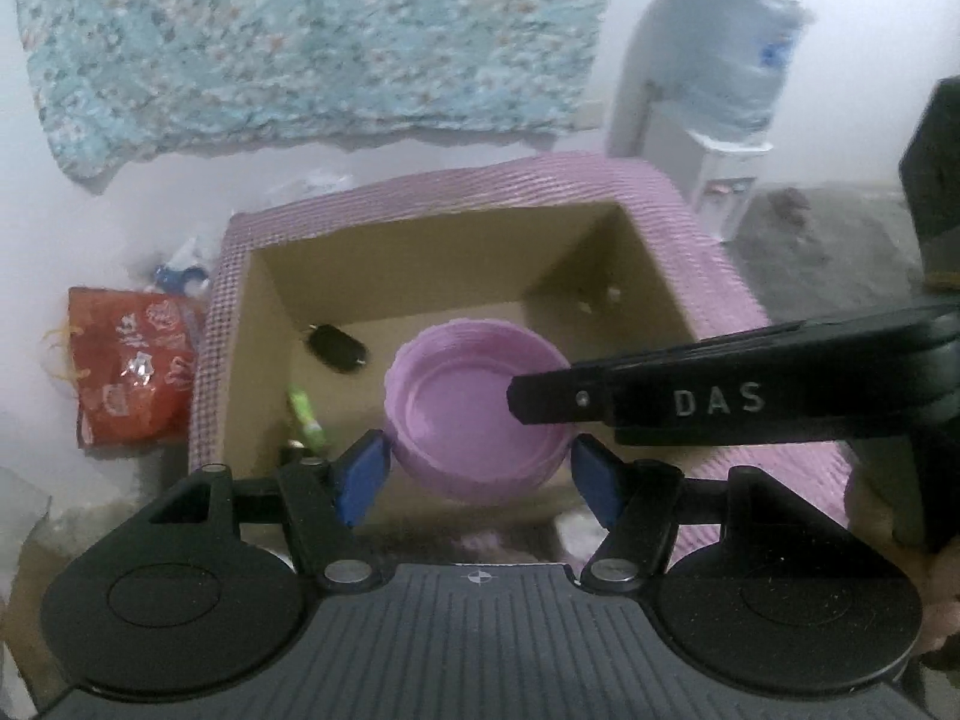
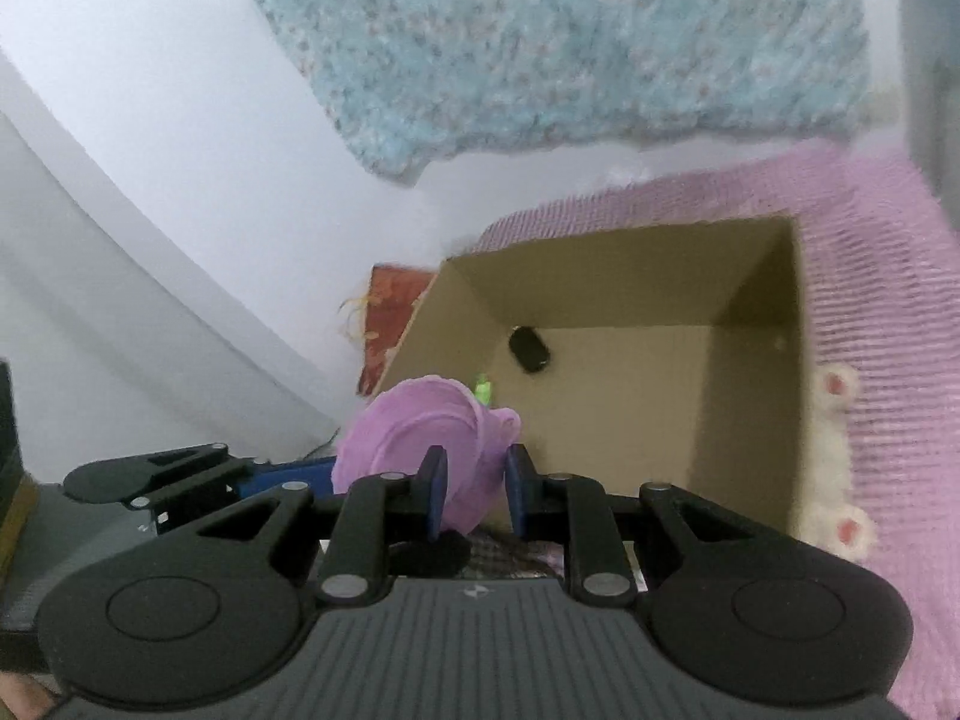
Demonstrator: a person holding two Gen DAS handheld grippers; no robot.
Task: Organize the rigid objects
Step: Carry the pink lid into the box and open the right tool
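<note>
A: Where's the bowl (image 1: 474, 414) right now?

B: Up in the air over the near edge of the box (image 1: 420, 240), tipped a little. The right claw (image 2: 474, 492) is clamped on its rim, pads pinching the wall from inside and outside. In the left wrist view you see that claw's finger reaching across the bowl's far side.

A: And the left claw (image 1: 480, 474)?

B: Its jaws stand wide, one blue pad at each side of the bowl. They look to be touching or just beside the outer wall; through the blur I can't tell whether they really press. I'd read it as a steadying hold at most.

A: What's already in the box?

B: A black key fob (image 1: 336, 348) near the back left corner and a green thing (image 1: 306, 414) along the left wall. The middle and right of the floor look bare.

A: So how to do the step well?

B: I'd carry the bowl further over the opening before lowering, so its base clears the near wall. Level it first; a rim pinch lets a tilted bowl swing. Aim for the bare middle, away from the fob. Bring it low before parting the right claw, so it doesn't drop and bounce, and pull the left claw back clear of the wall.
</note>
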